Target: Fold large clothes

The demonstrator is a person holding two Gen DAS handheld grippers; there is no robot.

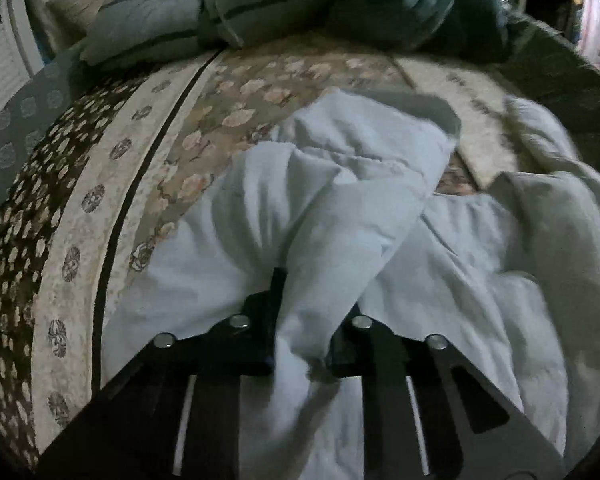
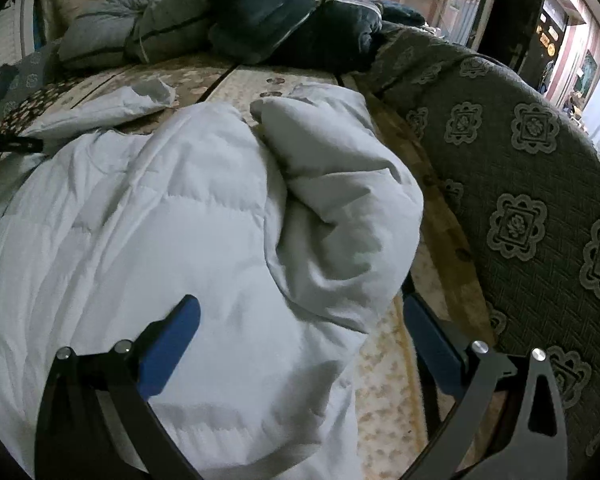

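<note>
A large white puffer jacket lies crumpled on a patterned bed cover. In the left wrist view, my left gripper is shut on a bunched fold of the jacket's white fabric. The fold rises between the black fingers and partly hides the right one. In the right wrist view, the jacket fills the lower left, with a sleeve folded over at the right. My right gripper stands open just above it. Its blue pads are wide apart and press on nothing.
Blue-grey and dark pillows or bedding are piled at the far end of the bed. A grey upholstered back with medallion patterns rises along the right side. Bare bed cover shows to the left of the jacket.
</note>
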